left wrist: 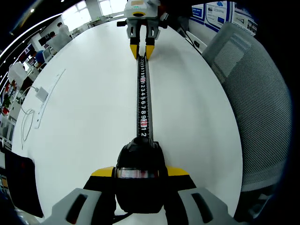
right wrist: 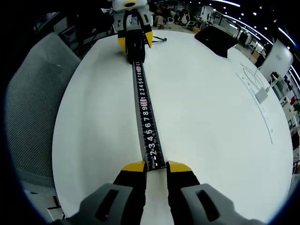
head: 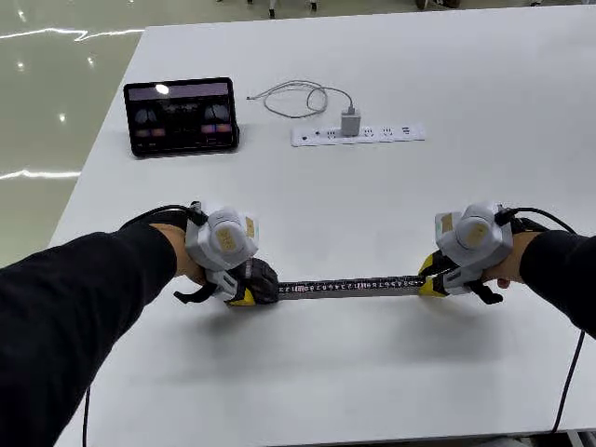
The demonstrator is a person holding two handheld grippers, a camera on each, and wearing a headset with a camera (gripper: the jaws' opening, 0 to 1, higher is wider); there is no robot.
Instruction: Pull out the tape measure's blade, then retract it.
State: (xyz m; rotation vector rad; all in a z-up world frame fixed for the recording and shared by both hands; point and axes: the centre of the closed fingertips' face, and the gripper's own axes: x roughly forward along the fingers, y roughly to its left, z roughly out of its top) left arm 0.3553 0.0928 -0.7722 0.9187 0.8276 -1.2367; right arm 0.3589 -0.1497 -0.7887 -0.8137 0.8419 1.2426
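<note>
Two tongs share this job, and they sit well apart along the near side of the worktop (head: 372, 205). At 9 o'clock in the head view, my left tongs (head: 250, 291) clamp the black tape measure case (head: 263, 279) from both sides, low on the surface. I judge that this anchors the body so the spring cannot drag it along. From the case the blade (head: 354, 287) runs straight toward 3 o'clock, level and close over the white top. At its far end my right tongs (head: 430, 284) are closed on the blade's tip between their yellow ends, which I take as the pulling hold. A good length is already out, and the retraction is not yet done.

The blade carries white numerals on a dark ground. In the right gripper view I read 1 to 9 from the tip, then a red block at the ten mark. No brand is legible on the case. At 10 o'clock a tablet (head: 182, 115) stands lit, its tiles too small to read. At 12 o'clock a white power strip (head: 391, 133) holds a charger (head: 350, 122) with a looped cable (head: 293, 98); I can read no print on them.
</note>
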